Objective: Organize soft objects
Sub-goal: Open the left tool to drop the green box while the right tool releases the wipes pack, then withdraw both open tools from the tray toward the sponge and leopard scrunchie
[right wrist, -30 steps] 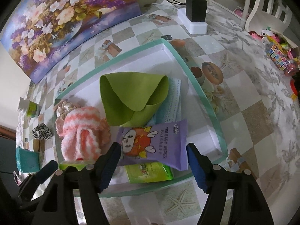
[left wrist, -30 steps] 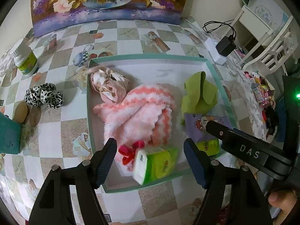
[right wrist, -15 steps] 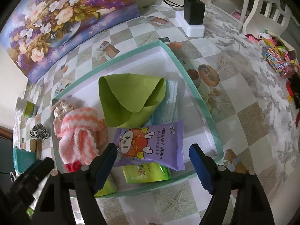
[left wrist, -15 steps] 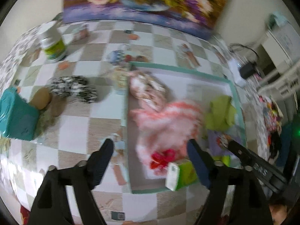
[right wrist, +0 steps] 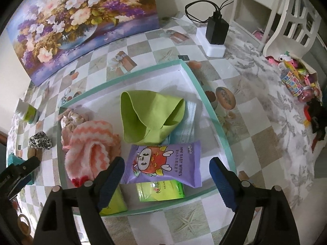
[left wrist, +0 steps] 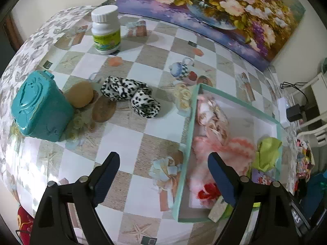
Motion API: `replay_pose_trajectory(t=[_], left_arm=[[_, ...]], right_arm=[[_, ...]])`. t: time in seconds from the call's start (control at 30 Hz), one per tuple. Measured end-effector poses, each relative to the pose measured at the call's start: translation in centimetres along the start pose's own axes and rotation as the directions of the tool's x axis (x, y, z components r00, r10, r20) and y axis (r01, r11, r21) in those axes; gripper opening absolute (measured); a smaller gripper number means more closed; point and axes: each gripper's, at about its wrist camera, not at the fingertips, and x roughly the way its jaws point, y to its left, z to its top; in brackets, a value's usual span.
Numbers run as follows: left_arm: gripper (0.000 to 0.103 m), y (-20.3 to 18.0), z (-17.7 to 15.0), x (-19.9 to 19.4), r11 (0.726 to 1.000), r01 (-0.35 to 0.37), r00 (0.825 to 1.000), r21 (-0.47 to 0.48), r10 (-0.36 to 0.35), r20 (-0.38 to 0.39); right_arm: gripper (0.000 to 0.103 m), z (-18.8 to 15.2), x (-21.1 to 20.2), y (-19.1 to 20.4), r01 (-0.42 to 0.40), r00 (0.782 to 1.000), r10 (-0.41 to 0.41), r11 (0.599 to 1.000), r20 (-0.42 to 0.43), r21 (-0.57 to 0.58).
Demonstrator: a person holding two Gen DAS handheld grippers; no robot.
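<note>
A leopard-print scrunchie [left wrist: 130,95] lies on the tablecloth left of the teal-rimmed tray [left wrist: 189,136]; it also shows small in the right wrist view [right wrist: 39,140]. The tray [right wrist: 212,112] holds a pink-and-white towel [right wrist: 90,143], a beige cloth [right wrist: 70,119], a green cloth [right wrist: 149,114], a face mask [right wrist: 187,120], a purple baby-wipes pack [right wrist: 163,163] and green tissue packs [right wrist: 160,189]. My left gripper [left wrist: 163,173] is open and empty, over the table by the tray's left rim. My right gripper [right wrist: 165,175] is open and empty above the wipes pack.
A teal tin [left wrist: 38,110], a tan round sponge [left wrist: 80,95] and a white bottle with a green label [left wrist: 105,30] stand left of the scrunchie. A flower painting [left wrist: 214,6] leans at the back. A white power strip with a black adapter [right wrist: 214,34] lies far right.
My left gripper has swung left, from over the tray's contents to over the table by the tray's left rim, bringing the scrunchie and teal tin into view. The right gripper has pulled back slightly.
</note>
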Motion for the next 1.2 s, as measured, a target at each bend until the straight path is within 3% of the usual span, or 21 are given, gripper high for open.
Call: replay_pose_trajectory(t=[0.07, 0.57, 1.2], left_arm=[[0.103, 0.1, 0.1, 0.2, 1.0, -0.017, 1.0, -0.002, 0.017, 0.005], [0.103, 0.5, 0.2, 0.4, 0.999, -0.033, 0.999, 0.007, 0.033, -0.003], [0.103, 2.0, 1.4, -0.8, 0.998, -0.032, 0.999, 0.046, 0.032, -0.006]], right_arm=[[0.103, 0.0, -0.2, 0.3, -0.001, 1.0, 0.001, 1.0, 0.012, -0.012], [0.103, 0.0, -0.3, 1.5, 0.007, 1.0, -0.007, 0.999, 0.015, -0.052], [0.103, -1.8, -2.2, 8.8, -0.053, 0.997, 0.063, 0.97, 0.033, -0.236]])
